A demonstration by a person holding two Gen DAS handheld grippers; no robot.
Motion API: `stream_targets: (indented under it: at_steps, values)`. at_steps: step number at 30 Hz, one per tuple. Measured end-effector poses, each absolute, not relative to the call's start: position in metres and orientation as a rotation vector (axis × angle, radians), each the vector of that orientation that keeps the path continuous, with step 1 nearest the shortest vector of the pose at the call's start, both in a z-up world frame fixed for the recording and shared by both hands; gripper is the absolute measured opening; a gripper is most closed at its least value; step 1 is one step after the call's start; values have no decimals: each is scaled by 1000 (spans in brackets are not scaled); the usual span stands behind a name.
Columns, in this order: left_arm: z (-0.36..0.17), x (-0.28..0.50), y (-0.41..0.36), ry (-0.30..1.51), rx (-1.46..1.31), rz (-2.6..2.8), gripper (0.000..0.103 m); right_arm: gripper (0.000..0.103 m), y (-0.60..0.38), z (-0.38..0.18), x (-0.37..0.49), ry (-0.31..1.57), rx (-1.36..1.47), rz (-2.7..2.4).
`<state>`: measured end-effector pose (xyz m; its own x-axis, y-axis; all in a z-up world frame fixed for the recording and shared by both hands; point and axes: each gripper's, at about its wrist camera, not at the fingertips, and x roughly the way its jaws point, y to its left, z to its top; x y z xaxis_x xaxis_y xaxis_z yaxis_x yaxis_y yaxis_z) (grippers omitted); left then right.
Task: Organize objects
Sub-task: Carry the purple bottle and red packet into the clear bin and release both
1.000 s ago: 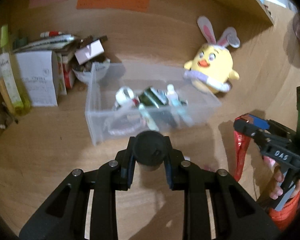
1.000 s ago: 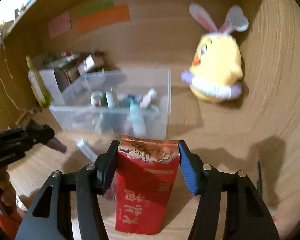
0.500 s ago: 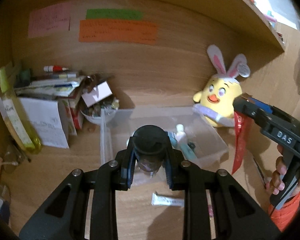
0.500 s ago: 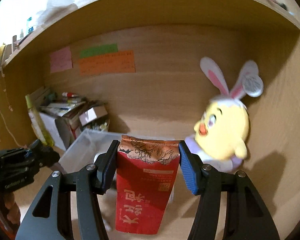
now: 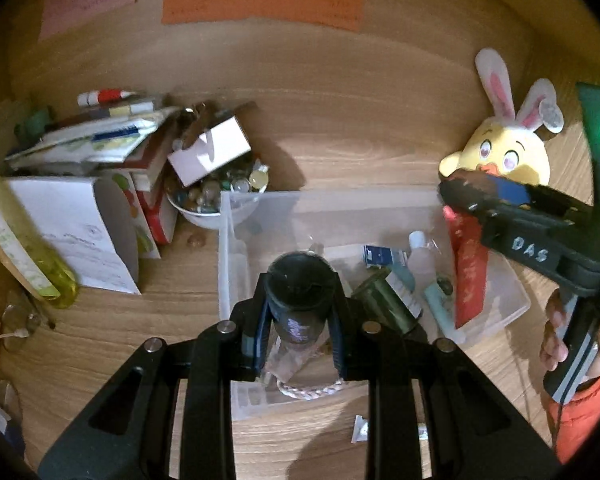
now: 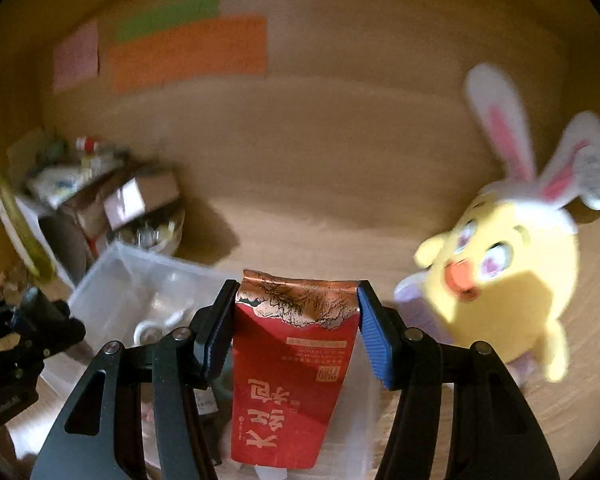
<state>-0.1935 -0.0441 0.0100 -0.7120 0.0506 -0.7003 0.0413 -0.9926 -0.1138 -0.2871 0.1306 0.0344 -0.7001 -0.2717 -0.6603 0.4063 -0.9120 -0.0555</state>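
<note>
With our left gripper (image 5: 300, 320) clamping the dark jar (image 5: 299, 292) and our right gripper (image 6: 296, 328) pinching the red packet (image 6: 290, 380), we should lower both inside the clear bin (image 5: 236, 280) walls before letting go.

In the right wrist view the whole scene is smeared by motion: the plush chick (image 6: 512, 280) at the right has soft, doubled edges, and the pile of boxes and papers (image 6: 100, 200) at the left cannot be sorted into single things. The red packet (image 6: 296, 376) hides the right part of the clear bin (image 6: 140, 280) behind it. In the left wrist view the dark bottle (image 5: 300, 300) hides the bin's middle, writing on the orange note (image 5: 260, 0) is too small to read, and the person's hand (image 5: 560, 336) is cut off at the right edge.
</note>
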Motion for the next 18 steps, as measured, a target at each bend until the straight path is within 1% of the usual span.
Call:
stream_targets:
  at_steps: [4,7,8,9,12,13,15,18]
  values:
    - [9,-194,-39,-156,-1188,2901,26,54,124,18,-291,299,1058,-2503]
    - [12,-193,-38,-162,-1179,2890,41,55,121,12,-290,296,1099,-2464]
    - [14,-190,-37,-164,-1163,2894,49,55,120,12,-288,299,1104,-2456]
    - [15,-188,-37,-164,-1151,2899,56,59,120,12,-286,302,1108,-2450]
    - [24,-180,-35,-159,-1106,2909,62,67,121,16,-278,306,1086,-2454]
    - [26,-177,-34,-161,-1097,2906,64,68,122,19,-273,312,1071,-2459]
    - [32,-170,-32,-170,-1075,2901,79,70,124,25,-261,326,1035,-2464]
    - [38,-158,-30,-179,-1036,2906,92,73,130,34,-239,339,978,-2459]
